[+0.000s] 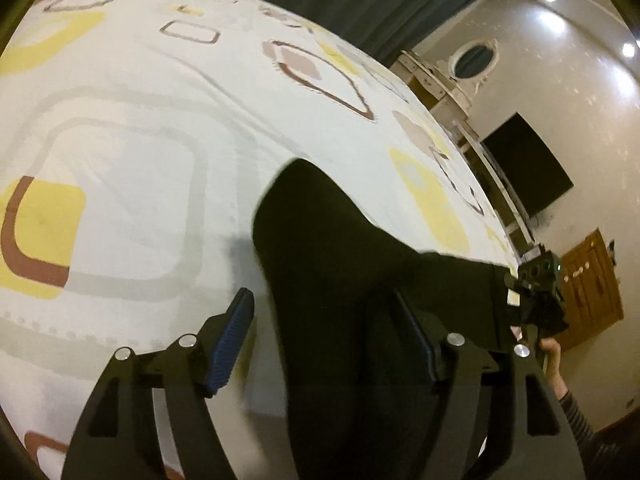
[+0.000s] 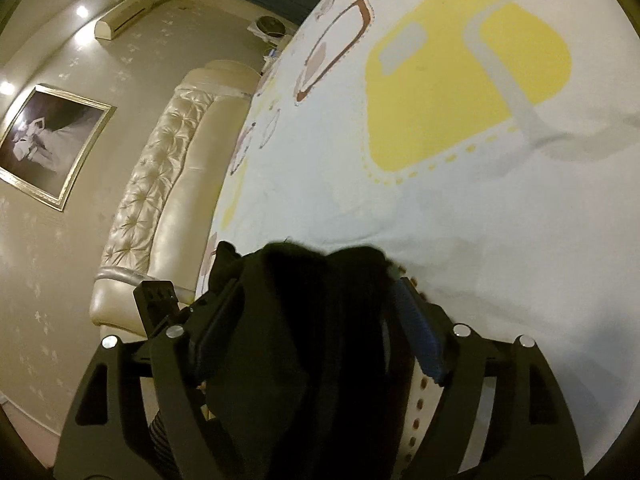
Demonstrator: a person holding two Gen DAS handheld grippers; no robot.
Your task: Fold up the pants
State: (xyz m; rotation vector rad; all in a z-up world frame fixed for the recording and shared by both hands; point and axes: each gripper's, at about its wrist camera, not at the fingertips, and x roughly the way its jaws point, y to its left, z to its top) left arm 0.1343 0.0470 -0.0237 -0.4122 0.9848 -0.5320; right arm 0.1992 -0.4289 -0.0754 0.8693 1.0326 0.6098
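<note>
The black pants (image 1: 340, 264) lie on the patterned bed sheet (image 1: 132, 152) and run back between the fingers of my left gripper (image 1: 324, 328). Its jaws stand wide apart, with cloth between them and not pinched. My right gripper shows in the left wrist view (image 1: 536, 296) at the pants' far right edge. In the right wrist view the black cloth (image 2: 304, 320) bunches thickly between the fingers of my right gripper (image 2: 312, 304), which stand apart with the bundle filling the gap. I cannot tell whether they clamp it.
The bed sheet (image 2: 440, 160) is white with yellow and brown shapes. A padded cream headboard (image 2: 160, 184) runs along the bed's left side in the right wrist view. A dark TV (image 1: 528, 164) and a wooden cabinet (image 1: 592, 292) stand beyond the bed's right edge.
</note>
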